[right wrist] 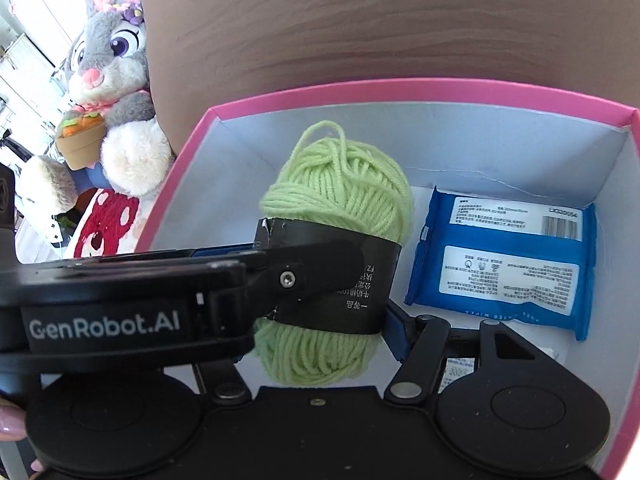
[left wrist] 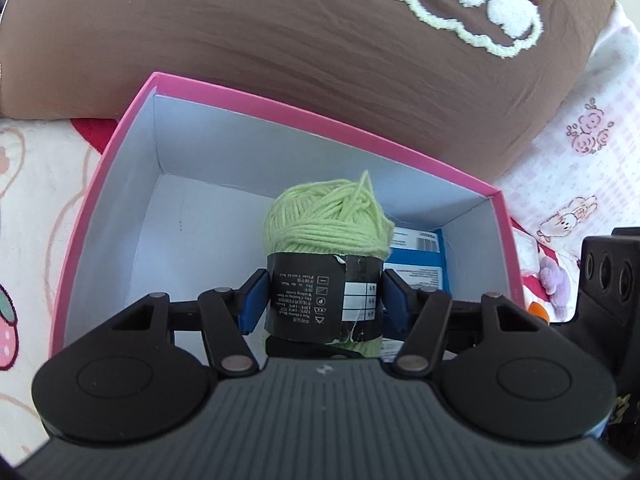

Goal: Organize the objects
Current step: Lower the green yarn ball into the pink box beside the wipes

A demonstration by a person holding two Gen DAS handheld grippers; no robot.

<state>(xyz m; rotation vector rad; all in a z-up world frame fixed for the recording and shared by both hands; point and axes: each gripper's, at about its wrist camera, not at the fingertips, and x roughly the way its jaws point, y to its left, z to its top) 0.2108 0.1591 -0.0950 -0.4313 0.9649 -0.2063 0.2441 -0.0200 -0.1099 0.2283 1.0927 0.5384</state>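
Now your left tool clamps the green yarn skein upright above the pink box floor; right tool flanks it, grip unclear.

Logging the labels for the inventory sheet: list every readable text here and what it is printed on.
"GenRobot.AI": side of the left gripper, seen from the right wrist.
"PURE WATER WIPES", partly hidden: bottom edge of the blue wipes pack.
Barcode number on that pack: too blurred.
Black band on the green yarn: care symbols and small print, unreadable.

A skein of light green yarn with a black paper band, held upright inside a pink-rimmed white box
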